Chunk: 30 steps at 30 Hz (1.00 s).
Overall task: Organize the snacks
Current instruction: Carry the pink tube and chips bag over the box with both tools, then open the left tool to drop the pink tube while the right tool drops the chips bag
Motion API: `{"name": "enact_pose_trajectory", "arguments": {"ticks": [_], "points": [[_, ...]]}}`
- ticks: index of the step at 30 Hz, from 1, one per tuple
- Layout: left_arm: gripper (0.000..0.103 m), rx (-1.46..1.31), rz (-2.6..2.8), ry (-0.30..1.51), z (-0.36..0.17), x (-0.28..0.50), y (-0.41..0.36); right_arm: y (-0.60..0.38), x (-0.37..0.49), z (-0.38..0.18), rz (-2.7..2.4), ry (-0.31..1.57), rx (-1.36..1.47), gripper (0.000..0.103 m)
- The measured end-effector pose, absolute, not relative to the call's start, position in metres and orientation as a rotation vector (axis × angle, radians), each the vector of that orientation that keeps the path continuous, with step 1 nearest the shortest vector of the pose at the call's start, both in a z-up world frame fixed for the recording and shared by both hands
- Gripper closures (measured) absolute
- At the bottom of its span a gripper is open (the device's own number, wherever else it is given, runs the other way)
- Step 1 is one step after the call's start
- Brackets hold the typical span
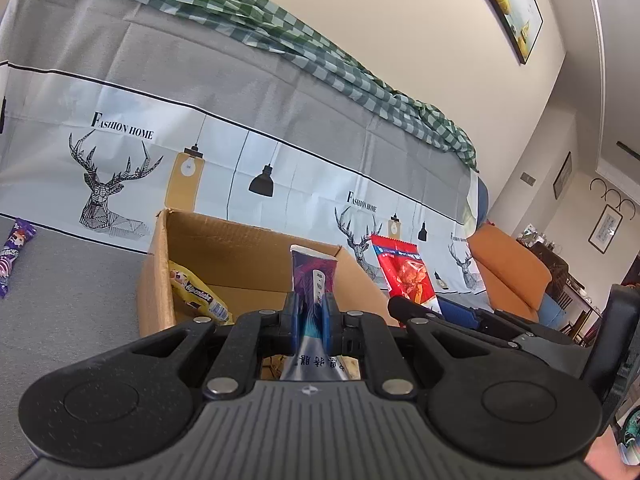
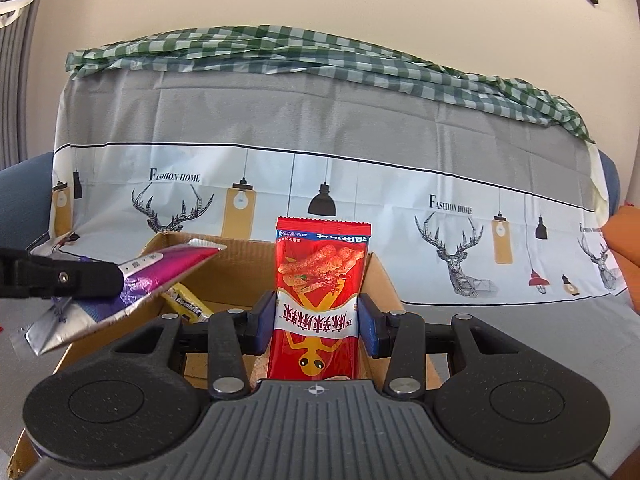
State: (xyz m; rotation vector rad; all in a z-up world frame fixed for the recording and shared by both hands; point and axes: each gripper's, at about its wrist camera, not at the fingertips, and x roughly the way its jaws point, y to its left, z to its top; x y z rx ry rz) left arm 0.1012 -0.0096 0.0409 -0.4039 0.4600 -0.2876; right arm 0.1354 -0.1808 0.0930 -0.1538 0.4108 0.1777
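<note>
Clamped in the left gripper (image 1: pixel 311 312), a purple-and-silver foil snack packet (image 1: pixel 314 280) hangs over the open brown cardboard box (image 1: pixel 160 276). Alongside, the right gripper (image 2: pixel 318 320) pinches a red plastic snack bag (image 2: pixel 320 280) above that box, where a yellow snack pack (image 1: pixel 196 292) lies inside.

Glossy red foil-like snack packet (image 2: pixel 318 300); shiny purple and silver wrapper (image 1: pixel 314 284), creased. Matt brown corrugated cardboard box (image 1: pixel 160 272), edges rough. Speckled matt black plastic gripper bodies with bright metal pins (image 2: pixel 228 385); soft printed grey cloth cover (image 2: pixel 320 120), faintly creased.
</note>
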Motion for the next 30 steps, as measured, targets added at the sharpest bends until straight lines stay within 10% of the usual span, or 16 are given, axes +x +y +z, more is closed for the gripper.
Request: {"name": "enact_pose_trajectory", "arguments": {"ticks": [20, 24, 30], "points": [[0.091, -0.436, -0.335, 0.458, 0.039, 0.105, -0.01, -0.184, 0.13, 0.099, 0.148, 0.348, -0.135, 0.058], [0.058, -0.467, -0.337, 0.454, 0.04, 0.103, -0.003, -0.183, 0.126, 0.102, 0.117, 0.307, -0.13, 0.039], [0.053, -0.467, -0.29, 0.459, 0.043, 0.098, 0.014, -0.176, 0.125, 0.102, 0.115, 0.312, -0.107, 0.031]]}}
